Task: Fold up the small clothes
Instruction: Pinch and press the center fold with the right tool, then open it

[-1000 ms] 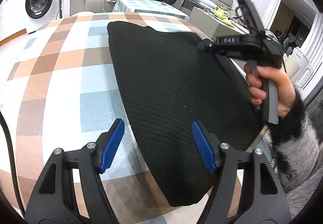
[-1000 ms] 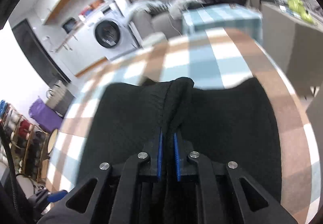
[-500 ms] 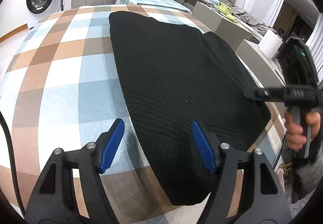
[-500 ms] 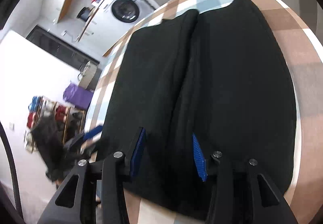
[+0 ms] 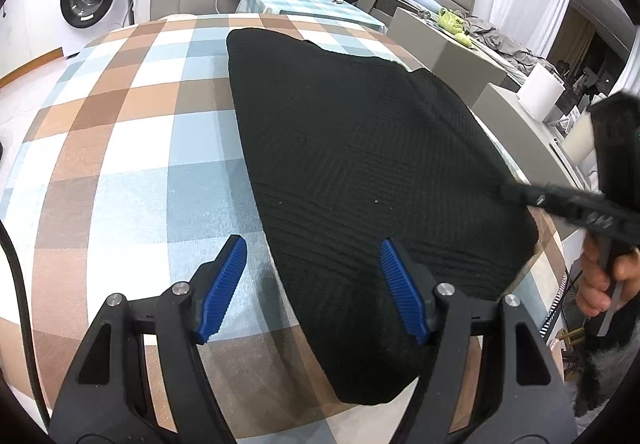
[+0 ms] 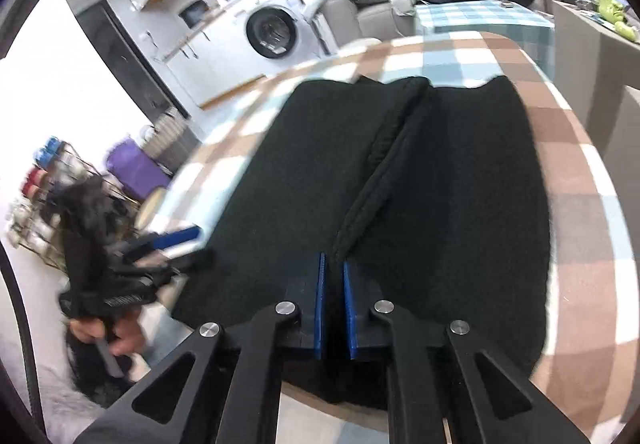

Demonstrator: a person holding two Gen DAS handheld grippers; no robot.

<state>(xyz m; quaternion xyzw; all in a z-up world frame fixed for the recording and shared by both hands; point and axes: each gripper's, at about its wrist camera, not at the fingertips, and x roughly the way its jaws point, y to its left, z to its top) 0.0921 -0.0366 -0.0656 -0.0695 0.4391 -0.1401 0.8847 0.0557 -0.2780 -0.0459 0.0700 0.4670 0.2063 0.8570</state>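
Now right gripper (image 6: 334,286) jaws just closed, pinching ribbed black knit garment (image 6: 440,204) fold; left gripper (image 5: 314,284) wide open, empty, over its edge.

no readable text, labels, or numbers

The left gripper (image 5: 312,288) pointed downward with its blue pads (image 5: 222,286) standing wide apart and nothing pressed between them. The right gripper (image 6: 334,280) had just closed, its pads (image 6: 321,300) nearly touching across a thin gap; whether anything was pinched there was hard to tell. A hand (image 5: 600,284) with a fuzzy sleeve gripped the right tool's handle.
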